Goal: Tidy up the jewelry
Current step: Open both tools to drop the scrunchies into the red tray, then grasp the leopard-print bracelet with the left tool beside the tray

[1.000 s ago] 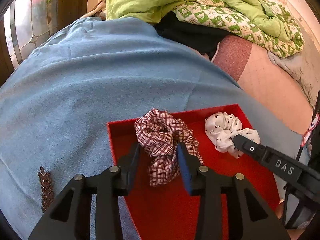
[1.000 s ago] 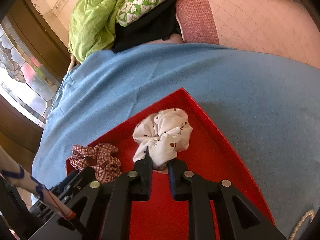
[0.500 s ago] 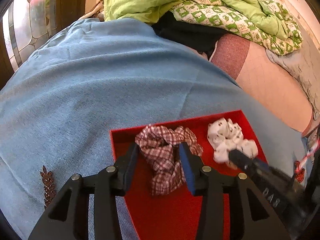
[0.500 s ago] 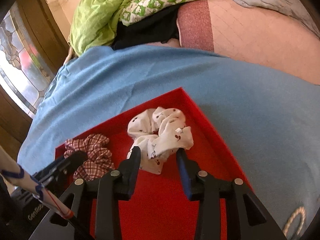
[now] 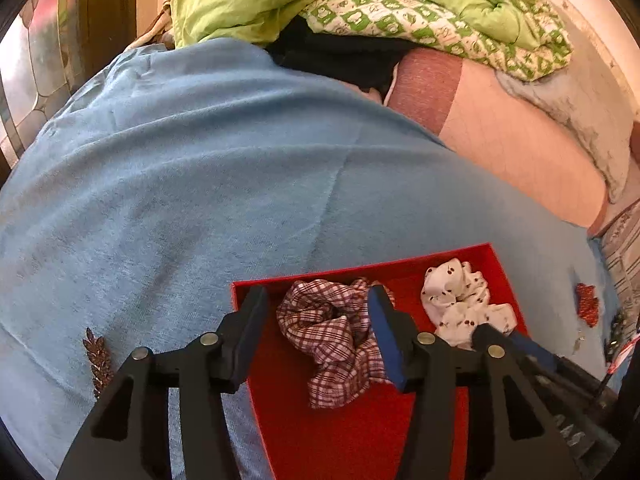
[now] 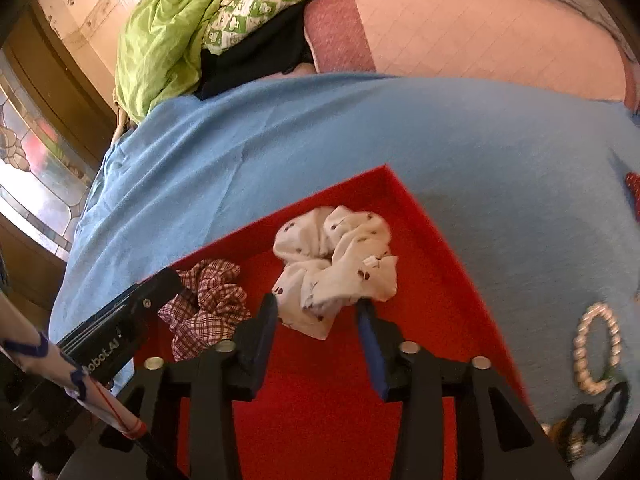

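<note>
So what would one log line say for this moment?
left claw: open | right claw: open | plaid fabric scrunchie, white cherry-print scrunchie: in red tray

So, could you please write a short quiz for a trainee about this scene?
1. True or false: the plaid scrunchie and the white scrunchie both lie inside the red tray.
2. The pearl bracelet lies: A) in the tray, B) on the blue blanket, C) in the right gripper.
3. Fill in: the jaws of the left gripper are ____.

Key: 1 true; 2 B; 3 open.
</note>
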